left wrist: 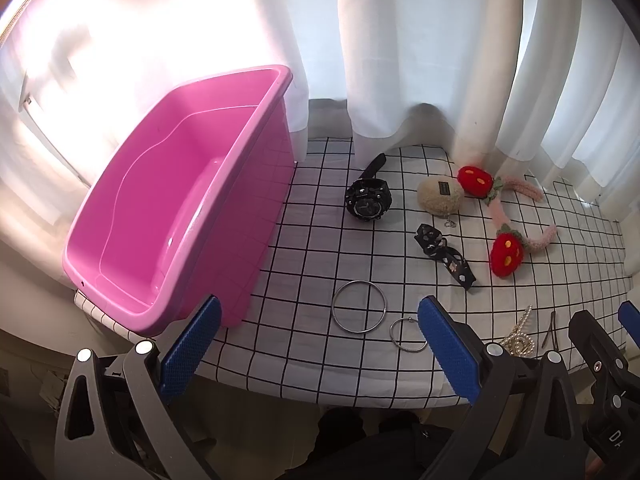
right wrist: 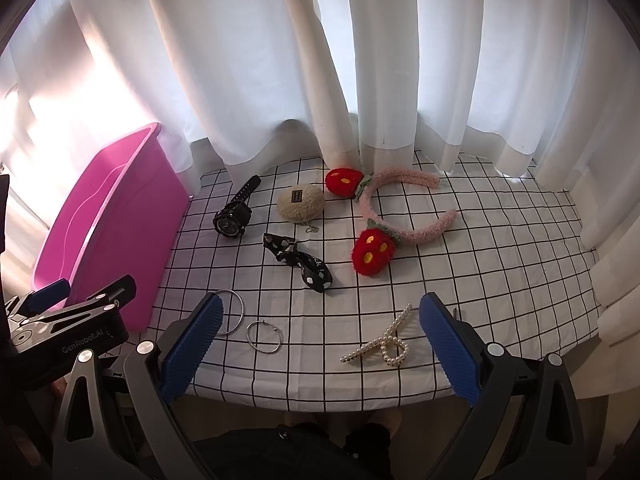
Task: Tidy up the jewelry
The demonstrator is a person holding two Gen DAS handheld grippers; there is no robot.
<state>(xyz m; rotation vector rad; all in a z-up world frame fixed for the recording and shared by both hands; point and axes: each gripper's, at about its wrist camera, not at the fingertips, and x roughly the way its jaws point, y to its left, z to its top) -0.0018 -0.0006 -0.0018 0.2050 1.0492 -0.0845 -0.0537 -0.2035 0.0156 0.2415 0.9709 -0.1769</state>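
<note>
An empty pink bin (left wrist: 180, 208) (right wrist: 116, 220) stands at the left of the checked tablecloth (left wrist: 304, 248) (right wrist: 480, 264). On the cloth lie a black watch (left wrist: 368, 198) (right wrist: 233, 216), a beige plush pouch (left wrist: 440, 196) (right wrist: 301, 204), a black patterned hair tie (left wrist: 444, 254) (right wrist: 298, 262), a pink headband with red strawberries (left wrist: 508, 220) (right wrist: 400, 216), a large silver ring (left wrist: 359, 313) (right wrist: 236, 312), a small silver ring (left wrist: 409, 334) (right wrist: 264, 337) and a pearl hair clip (left wrist: 518, 338) (right wrist: 384, 346). My left gripper (left wrist: 318, 354) is open over the front edge near the rings. My right gripper (right wrist: 320, 350) is open above the clip.
White curtains (left wrist: 420, 60) (right wrist: 320, 60) hang along the back and right of the table. The cloth's front edge (right wrist: 320, 400) drops off just before the grippers. The other gripper (left wrist: 600, 360) (right wrist: 68, 328) shows at each view's side. A thin metal pin (left wrist: 552, 330) lies beside the clip.
</note>
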